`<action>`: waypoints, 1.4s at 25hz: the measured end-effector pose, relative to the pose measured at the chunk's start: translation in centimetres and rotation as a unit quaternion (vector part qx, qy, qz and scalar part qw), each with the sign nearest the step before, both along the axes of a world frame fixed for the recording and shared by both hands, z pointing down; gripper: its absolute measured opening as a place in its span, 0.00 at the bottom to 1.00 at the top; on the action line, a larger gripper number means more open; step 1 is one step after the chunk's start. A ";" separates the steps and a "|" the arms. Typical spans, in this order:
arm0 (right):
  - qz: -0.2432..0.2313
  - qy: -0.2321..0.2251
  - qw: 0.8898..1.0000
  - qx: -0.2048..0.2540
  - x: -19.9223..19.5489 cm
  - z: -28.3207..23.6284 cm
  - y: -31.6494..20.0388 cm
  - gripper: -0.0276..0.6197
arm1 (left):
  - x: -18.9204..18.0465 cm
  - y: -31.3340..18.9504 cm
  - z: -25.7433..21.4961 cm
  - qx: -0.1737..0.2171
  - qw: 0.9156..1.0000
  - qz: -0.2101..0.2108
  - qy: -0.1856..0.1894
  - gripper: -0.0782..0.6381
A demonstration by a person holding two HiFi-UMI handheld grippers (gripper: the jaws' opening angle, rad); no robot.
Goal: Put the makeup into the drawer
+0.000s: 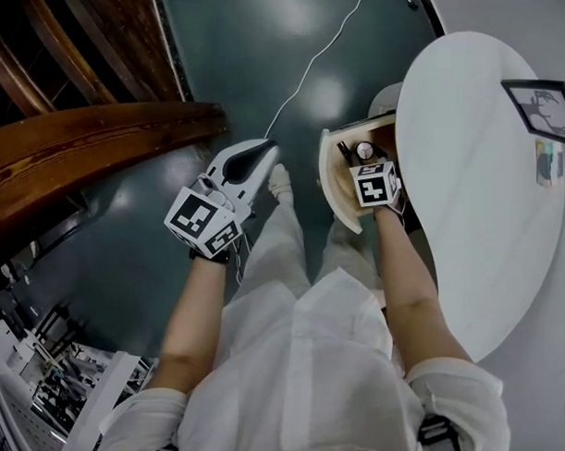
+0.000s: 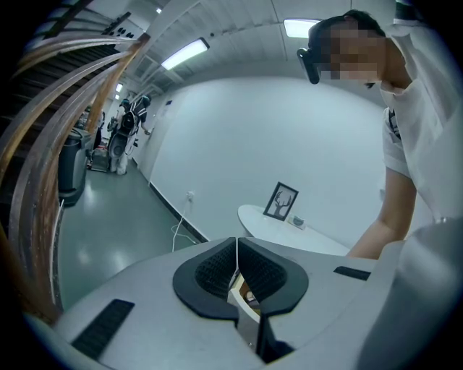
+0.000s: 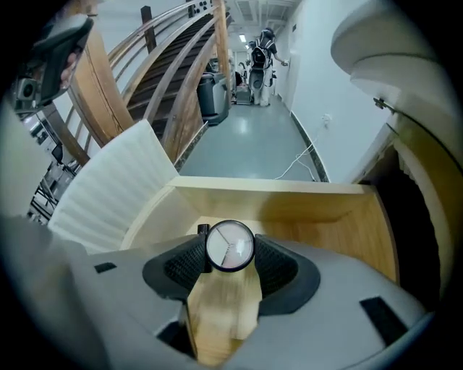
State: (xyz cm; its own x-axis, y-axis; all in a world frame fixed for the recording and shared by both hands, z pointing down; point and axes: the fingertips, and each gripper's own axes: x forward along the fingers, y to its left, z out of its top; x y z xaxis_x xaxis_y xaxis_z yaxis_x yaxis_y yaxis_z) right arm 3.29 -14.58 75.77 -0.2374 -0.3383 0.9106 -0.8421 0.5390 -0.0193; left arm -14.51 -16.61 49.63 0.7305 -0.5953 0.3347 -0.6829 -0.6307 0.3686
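Observation:
A round black-rimmed makeup compact (image 3: 230, 246) with a pale lid sits between the jaws of my right gripper (image 3: 230, 254), which is shut on it. The compact hangs just above the wooden floor of the open drawer (image 3: 304, 213). In the head view the right gripper (image 1: 363, 158) reaches into the drawer (image 1: 332, 180) under the white table, and the compact (image 1: 365, 150) shows at its tip. My left gripper (image 1: 265, 151) hovers over the floor to the left of the drawer, its jaws shut with nothing between them (image 2: 236, 259).
The drawer's white ribbed front (image 3: 108, 195) stands to the left. A white oval table (image 1: 469, 180) carries a framed deer picture (image 1: 544, 107). A white cable (image 1: 311, 64) runs over the dark green floor. A curved wooden stair rail (image 1: 91, 144) lies at the left.

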 end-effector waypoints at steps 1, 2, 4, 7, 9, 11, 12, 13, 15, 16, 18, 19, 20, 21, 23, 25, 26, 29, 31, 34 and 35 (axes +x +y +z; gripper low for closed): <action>-0.001 0.002 1.000 -0.002 0.1 0.6 -0.1 0.37 | -0.1 0.0 0.2 -0.001 1.000 0.000 0.000 0.14; -0.003 0.004 1.000 -0.003 0.2 1.1 -0.3 0.37 | -0.1 0.1 0.4 -0.003 1.000 0.000 0.000 0.14; -0.010 0.011 1.000 -0.006 0.3 2.0 -0.5 0.37 | -0.2 0.2 0.9 -0.004 1.000 0.001 0.000 0.14; -0.024 0.027 0.999 -0.013 0.5 3.3 -0.8 0.37 | -0.1 0.4 1.6 -0.007 1.000 0.002 0.000 0.14; -0.030 0.032 0.999 -0.015 0.7 4.3 -1.1 0.37 | -0.2 0.5 2.0 -0.009 1.000 0.002 0.000 0.14; -0.039 0.035 0.999 -0.013 0.7 5.1 -1.4 0.37 | -0.2 0.6 2.4 -0.010 1.000 0.003 0.000 0.14; -0.043 0.038 0.998 -0.013 0.7 5.3 -1.5 0.37 | -0.2 0.5 2.5 -0.010 1.000 0.002 -0.001 0.14; -0.048 0.041 0.998 -0.015 0.8 5.5 -1.5 0.37 | -0.3 0.5 2.6 -0.010 1.000 0.002 -0.001 0.14; -0.057 0.048 0.997 -0.018 0.8 5.9 -1.6 0.37 | -0.5 0.6 2.7 -0.010 1.000 0.000 -0.002 0.14; -0.061 0.051 0.997 -0.020 0.8 6.1 -1.6 0.37 | -0.6 0.6 2.8 -0.010 1.000 -0.001 -0.001 0.14; -0.069 0.058 0.996 -0.022 0.7 6.5 -1.6 0.37 | -0.9 0.7 2.9 -0.010 1.000 -0.003 -0.002 0.14; -0.073 0.061 0.995 -0.023 0.7 6.6 -1.6 0.37 | -1.0 0.8 3.0 -0.010 1.000 -0.004 -0.002 0.14; -0.076 0.062 0.995 -0.024 0.7 6.7 -1.6 0.37 | -1.1 0.8 3.1 -0.011 1.000 -0.005 -0.002 0.14; -0.078 0.063 0.995 -0.026 0.6 6.8 -1.6 0.37 | -1.1 0.8 3.1 -0.011 1.000 -0.005 -0.002 0.14; -0.074 0.066 0.995 -0.029 0.8 6.8 -1.6 0.37 | -1.2 0.9 3.1 -0.011 1.000 -0.006 -0.001 0.14; -0.067 0.066 0.995 -0.031 0.8 6.5 -1.5 0.37 | -1.3 1.1 3.1 -0.012 1.000 -0.003 0.000 0.14; -0.065 0.065 0.995 -0.029 0.7 6.2 -1.5 0.37 | -1.3 1.2 3.1 -0.012 1.000 -0.002 0.000 0.14; -0.065 0.068 0.995 -0.028 0.6 5.5 -1.2 0.37 | -1.4 1.4 2.8 -0.011 1.000 0.000 0.003 0.14; -0.063 0.070 0.995 -0.027 0.4 4.9 -1.0 0.37 | -1.6 1.3 2.4 -0.008 1.000 0.002 0.006 0.14; -0.053 0.072 0.996 -0.024 0.1 3.5 -0.6 0.37 | -1.7 1.3 1.7 -0.004 1.000 0.008 0.010 0.14; -0.050 0.072 0.996 -0.022 0.1 2.9 -0.4 0.37 | -1.7 1.3 1.4 -0.001 1.000 0.010 0.011 0.14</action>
